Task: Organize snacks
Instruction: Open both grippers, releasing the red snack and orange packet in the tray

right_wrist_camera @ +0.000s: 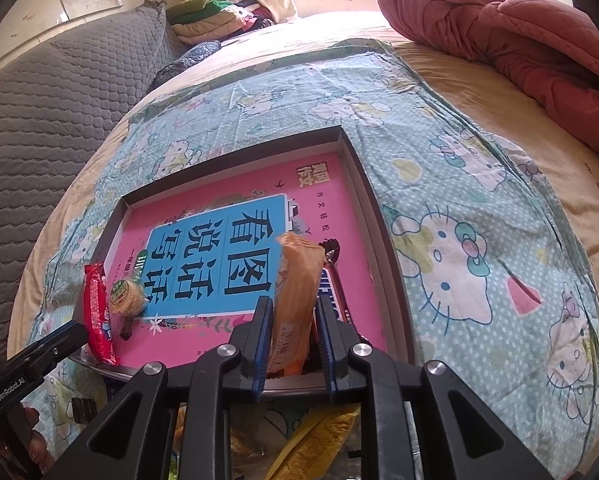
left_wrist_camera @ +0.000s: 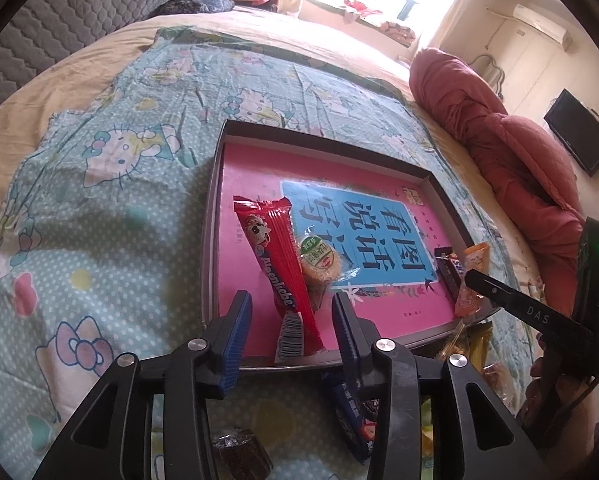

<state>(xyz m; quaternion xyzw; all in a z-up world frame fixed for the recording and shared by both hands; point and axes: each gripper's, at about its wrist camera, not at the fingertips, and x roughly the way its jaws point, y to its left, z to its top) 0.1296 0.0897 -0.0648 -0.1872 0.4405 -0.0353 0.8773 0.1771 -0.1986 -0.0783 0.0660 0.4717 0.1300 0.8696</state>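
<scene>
You see a pale blue dotted Hello Kitty cloth under a grey-walled tray lined pink with a blue panel. In it lie a red Alpenliebe pack, an orange wrapper and a dark brown bar.

red wrapper: glossy plastic | tray: matt cardboard | bedsheet: printed cloth
</scene>
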